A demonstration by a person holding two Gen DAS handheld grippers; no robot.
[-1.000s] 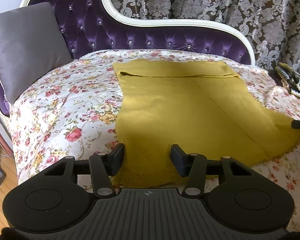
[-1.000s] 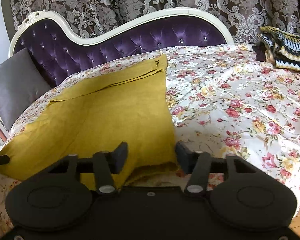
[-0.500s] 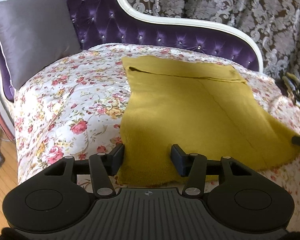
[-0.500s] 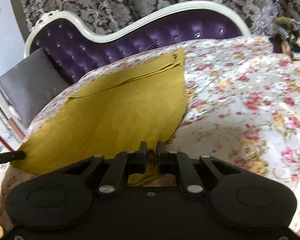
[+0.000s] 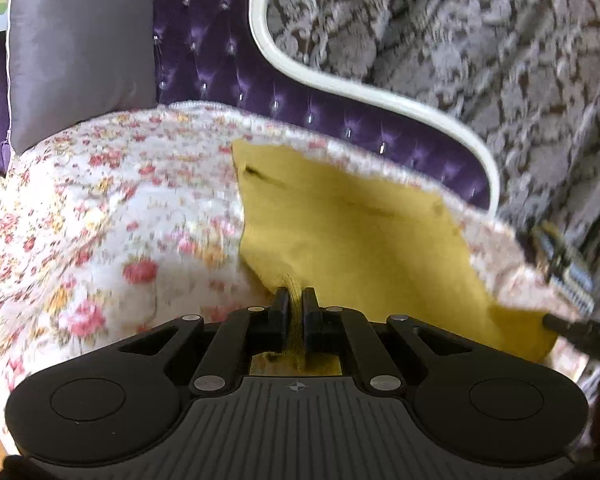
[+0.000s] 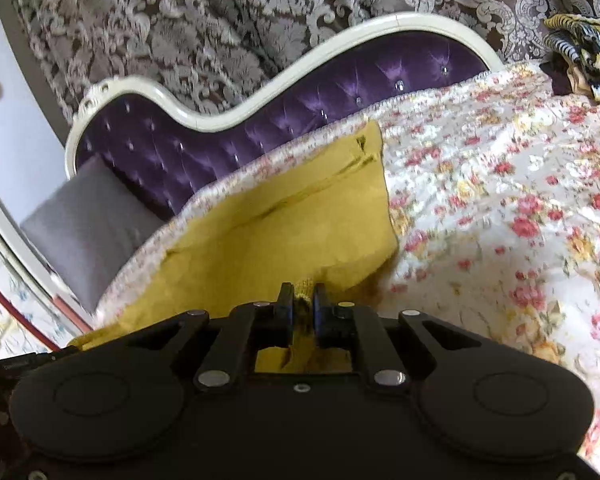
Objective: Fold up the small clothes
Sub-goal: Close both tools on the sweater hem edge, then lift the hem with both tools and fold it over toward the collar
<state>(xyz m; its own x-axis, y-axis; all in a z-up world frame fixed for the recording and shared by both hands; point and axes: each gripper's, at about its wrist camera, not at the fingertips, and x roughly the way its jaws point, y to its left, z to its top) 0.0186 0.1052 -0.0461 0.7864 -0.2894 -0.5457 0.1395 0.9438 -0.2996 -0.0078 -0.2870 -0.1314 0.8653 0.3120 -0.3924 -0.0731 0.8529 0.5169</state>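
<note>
both claws pinch near corners of the mustard cloth (image 5: 360, 248): left claw (image 5: 295, 300) just closed, right claw (image 6: 300, 300) clamped. only the right view shows the striped knit (image 6: 588, 56) clearly; the left view is blurred.

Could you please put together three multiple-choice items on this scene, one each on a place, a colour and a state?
1. Where does the grey cushion rest?
A. against the purple tufted backrest
B. on top of the striped knit pile
C. on the wooden floor

2. What colour is the garment spread on the floral cover?
A. navy blue
B. mustard yellow
C. white

3. What is the left gripper doing?
A. standing wide open above the cover
B. shut on nothing
C. shut on the garment's near edge

Answers:
1 A: the cushion leans on the backrest at the sofa's end.
2 B: the cloth is plainly mustard in both views.
3 C: yellow fabric is bunched between its closed pads; the right gripper pinches the other near corner likewise.
</note>
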